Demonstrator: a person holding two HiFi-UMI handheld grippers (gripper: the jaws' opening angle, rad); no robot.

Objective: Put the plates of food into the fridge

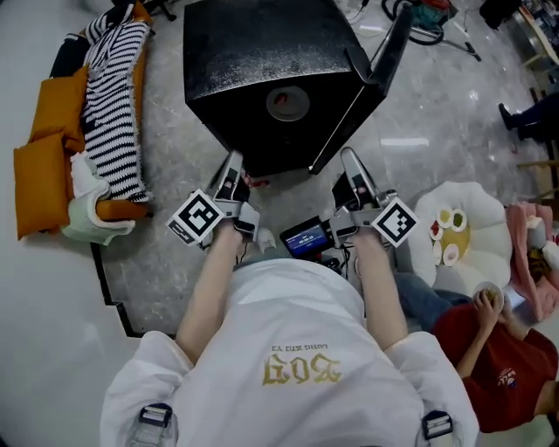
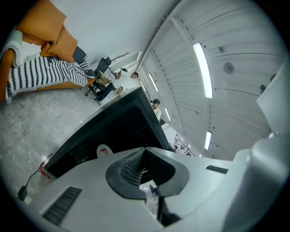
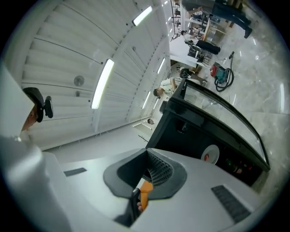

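Observation:
A small black fridge stands on the floor straight ahead, its door swung open to the right. Inside it lies a white plate with something red, also seen as the plate and the plate in the two gripper views. More plates of food sit on a white round table at my right. My left gripper and right gripper hover side by side just before the fridge opening. Both are shut and hold nothing.
Orange cushions and a striped blanket lie on the floor at the left. A person in a red shirt sits beside the white table. A small screen hangs at my chest. Cables and tools lie behind the fridge.

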